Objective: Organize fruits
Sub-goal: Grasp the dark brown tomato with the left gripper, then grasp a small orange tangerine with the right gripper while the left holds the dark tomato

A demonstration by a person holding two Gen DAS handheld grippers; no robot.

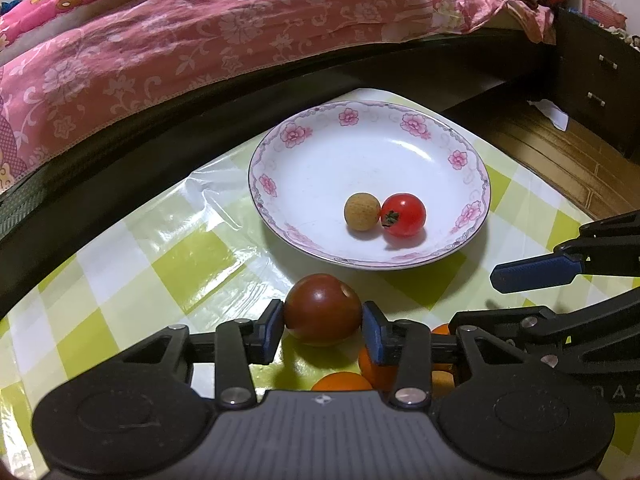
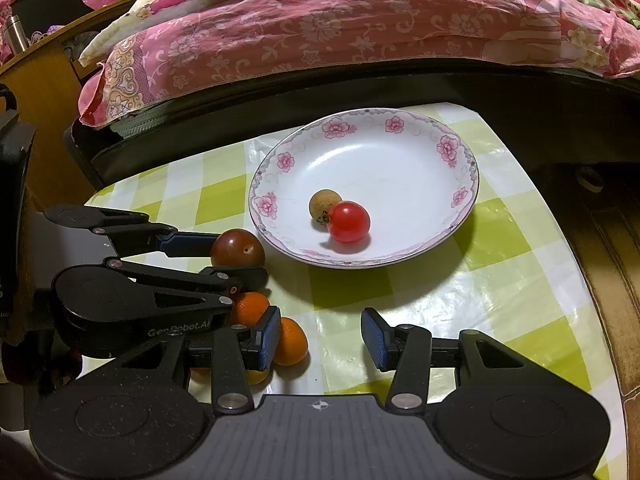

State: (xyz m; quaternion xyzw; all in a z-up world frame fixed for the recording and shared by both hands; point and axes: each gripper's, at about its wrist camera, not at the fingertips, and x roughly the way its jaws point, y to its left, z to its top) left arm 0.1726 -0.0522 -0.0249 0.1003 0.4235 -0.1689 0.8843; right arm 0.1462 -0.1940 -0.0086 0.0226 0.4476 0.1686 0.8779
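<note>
The left tongs (image 1: 323, 322) were clamped on the dark tomato (image 1: 322, 309) just short of the plate (image 1: 472, 184), straight ahead, while the right tongs (image 2: 320, 338) stood apart, empty.

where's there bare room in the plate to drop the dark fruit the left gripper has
The plate's back and left-hand parts are bare, from the flowered rim to the tan fruit and red tomato, which touch near the front. Crowded: the oranges by the left gripper, shut on the dark fruit. The cloth beyond the open right gripper is free.
</note>
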